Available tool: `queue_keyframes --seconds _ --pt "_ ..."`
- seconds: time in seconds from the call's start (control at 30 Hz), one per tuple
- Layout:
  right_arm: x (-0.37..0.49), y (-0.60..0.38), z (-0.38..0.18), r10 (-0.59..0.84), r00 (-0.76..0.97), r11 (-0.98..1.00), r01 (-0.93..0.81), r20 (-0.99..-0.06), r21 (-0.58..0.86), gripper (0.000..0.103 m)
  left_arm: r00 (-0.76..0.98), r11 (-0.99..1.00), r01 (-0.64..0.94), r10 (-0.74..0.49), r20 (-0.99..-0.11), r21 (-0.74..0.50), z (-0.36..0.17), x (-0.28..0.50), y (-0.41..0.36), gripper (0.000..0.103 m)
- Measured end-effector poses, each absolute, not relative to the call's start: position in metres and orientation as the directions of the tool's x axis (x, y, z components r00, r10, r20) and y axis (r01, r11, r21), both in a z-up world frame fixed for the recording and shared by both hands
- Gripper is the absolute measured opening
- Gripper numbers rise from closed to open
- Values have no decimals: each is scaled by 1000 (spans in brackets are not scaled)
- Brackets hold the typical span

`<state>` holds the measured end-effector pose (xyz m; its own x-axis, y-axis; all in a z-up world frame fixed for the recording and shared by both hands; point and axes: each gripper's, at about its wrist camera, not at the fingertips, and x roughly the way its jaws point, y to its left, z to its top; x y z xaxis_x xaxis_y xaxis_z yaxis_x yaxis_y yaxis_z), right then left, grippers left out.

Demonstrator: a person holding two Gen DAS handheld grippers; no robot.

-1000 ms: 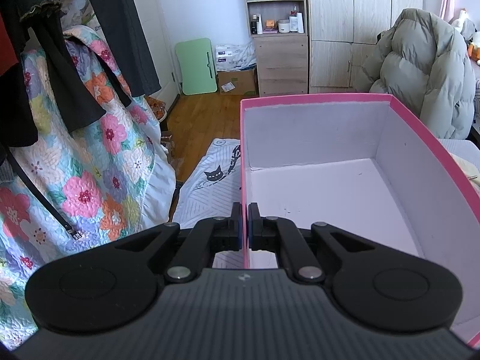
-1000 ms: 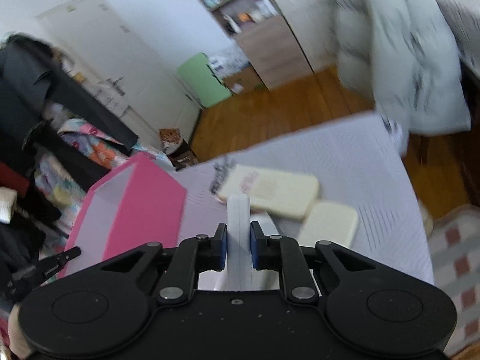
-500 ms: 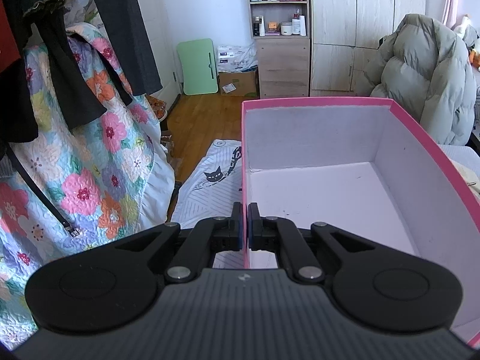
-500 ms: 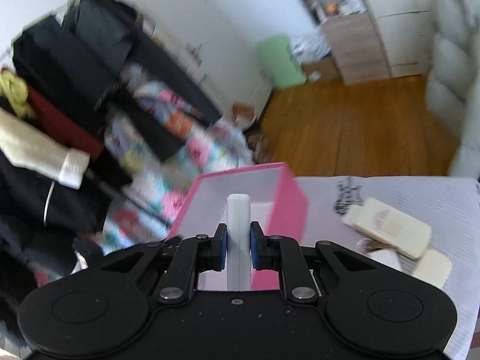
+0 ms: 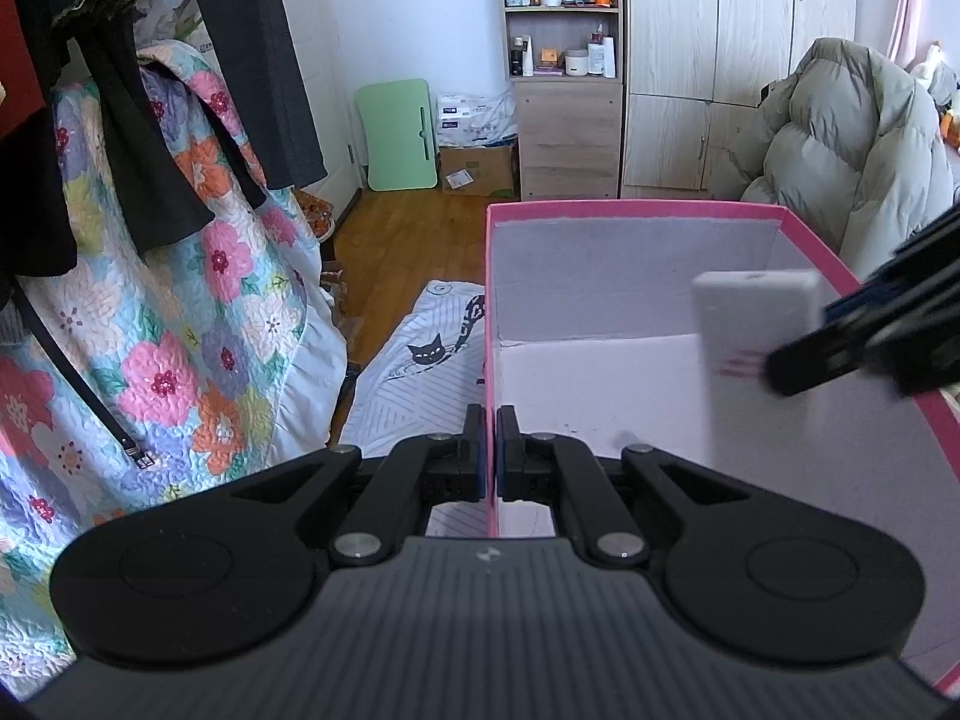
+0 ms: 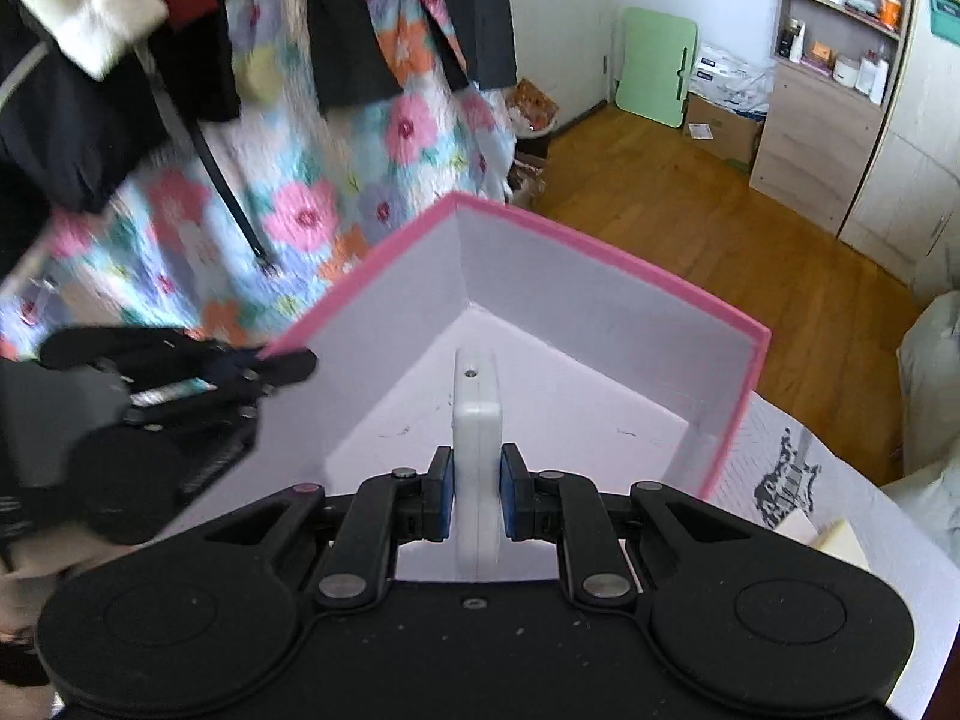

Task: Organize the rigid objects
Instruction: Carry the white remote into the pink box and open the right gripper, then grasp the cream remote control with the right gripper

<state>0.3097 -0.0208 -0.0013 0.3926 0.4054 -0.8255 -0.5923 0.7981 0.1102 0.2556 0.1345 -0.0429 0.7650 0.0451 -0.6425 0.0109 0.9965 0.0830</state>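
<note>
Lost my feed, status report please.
Left gripper shut on pink box wall. Right gripper shut on white block, over the box. Nothing in the way.

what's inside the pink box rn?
Nothing rests on the visible floor of the pink box. The white block, clamped in the right gripper, hangs over the interior. The left gripper pinches the near wall and hides the near floor.

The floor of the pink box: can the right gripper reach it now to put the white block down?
Probably yes. The right gripper, shut on the white block, hangs over the open pink box, and nothing lies inside below it. The left gripper only clamps the near wall, to one side.
</note>
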Motion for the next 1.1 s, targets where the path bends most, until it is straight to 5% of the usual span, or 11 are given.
queue_keyframes --seconds 0.37,0.47,0.53,0.83,1.1 --pt "280 13 -16 310 521 592 -760 -795 -268 20 764 999 7 29 -644 52 -44 257 138 2" --pt "283 7 -11 411 443 607 -785 -797 -124 29 763 999 2 27 -646 44 -44 258 139 2" --pt "292 -4 -7 497 367 640 -767 -787 47 44 763 1000 -2 21 -646 30 -44 258 140 2" --pt "305 -109 20 667 372 721 -538 -646 436 48 767 999 -2 28 -641 42 -44 259 140 2" --pt "284 -195 28 475 453 877 -310 -754 367 53 772 998 3 38 -634 63 -43 258 134 2"
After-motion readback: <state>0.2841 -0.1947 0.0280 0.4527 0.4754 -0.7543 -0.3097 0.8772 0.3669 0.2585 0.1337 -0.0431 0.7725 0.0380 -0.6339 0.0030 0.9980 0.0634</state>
